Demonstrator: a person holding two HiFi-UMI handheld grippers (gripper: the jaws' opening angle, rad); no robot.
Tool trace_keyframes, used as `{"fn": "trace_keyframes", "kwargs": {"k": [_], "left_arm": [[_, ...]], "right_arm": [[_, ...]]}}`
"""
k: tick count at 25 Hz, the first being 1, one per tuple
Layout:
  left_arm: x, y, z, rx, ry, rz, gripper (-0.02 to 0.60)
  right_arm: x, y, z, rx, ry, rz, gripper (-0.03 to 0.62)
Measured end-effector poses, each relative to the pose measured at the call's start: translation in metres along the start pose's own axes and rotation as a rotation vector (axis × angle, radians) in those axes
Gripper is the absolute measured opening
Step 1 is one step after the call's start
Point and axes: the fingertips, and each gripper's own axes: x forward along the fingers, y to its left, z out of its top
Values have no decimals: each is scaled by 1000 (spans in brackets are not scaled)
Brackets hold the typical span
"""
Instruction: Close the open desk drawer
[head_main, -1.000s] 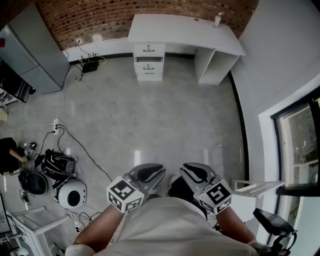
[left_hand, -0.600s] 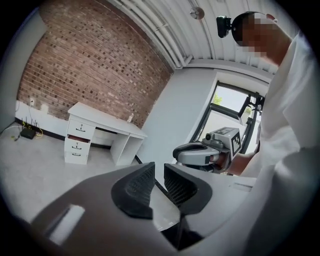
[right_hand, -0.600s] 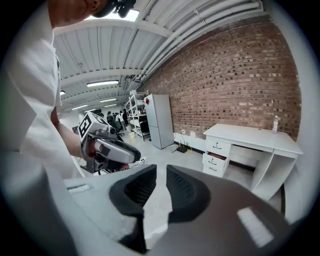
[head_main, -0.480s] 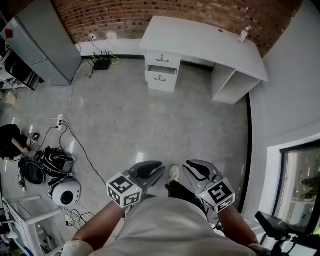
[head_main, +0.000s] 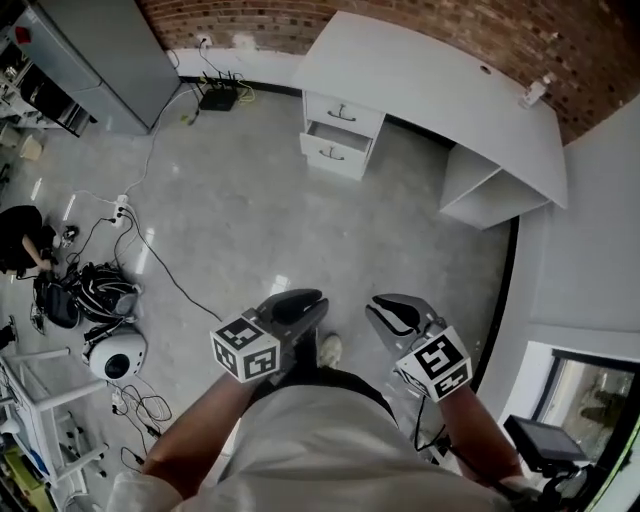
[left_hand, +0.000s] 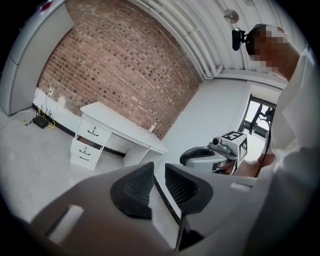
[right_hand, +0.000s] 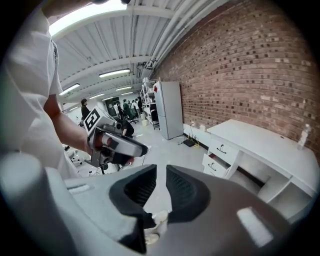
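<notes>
Grey floor (head_main: 300, 210) fills most of the room, and a brick wall (head_main: 420, 25) runs along the far side. Far ahead of both tools, a white desk (head_main: 440, 85) stands against that wall. It has drawers on its left end. The drawer (head_main: 335, 152) just under the top one sticks out a little, with a dark gap above it. That is the one to close, and nothing is touching it yet.

Both tools are held low, side by side, close to the person's body, and they point toward the desk. I think they are held like this because the person is on the way over and has nothing to carry.

On the left tool (head_main: 297, 306) the two jaws are opening. The gap is small, and only the floor shows through it. The right tool (head_main: 396, 312) has its jaws a little apart too, and it holds nothing. A shoe (head_main: 328, 349) shows just below and between the two tools.

Cables (head_main: 150, 260) and bags (head_main: 95, 300) lie on the floor off to the left of the left tool, out of the way.

The drawer's front faces the tools, so a straight push on it should shut it. First the tools must get much closer.
</notes>
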Motion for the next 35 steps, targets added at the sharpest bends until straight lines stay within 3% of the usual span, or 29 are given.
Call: {"fn": "trace_keyframes", "kwargs": {"k": [9,16,21,25,31,35], "left_arm": [[79,144,40,-237,-44,-13,64],[145,259,71,-367,-61,-8,64],[189,349,55,-467,-80,68,64],[230,421,29,-611,-115,96,66],[291,516,-1,-813,-284,153,66],[341,583,-19,-889,-376,169,66]], "right_arm": [[97,-102,48,-21,79,34,48],[179,-180,73,-60,209,94,29],[239,-218,69,-147,350,216,9],[295,-253,48,-170,463,321,3],[372,-311,5,-198,642,494,3],[409,-351,-19,-225,710,542,3]]}}
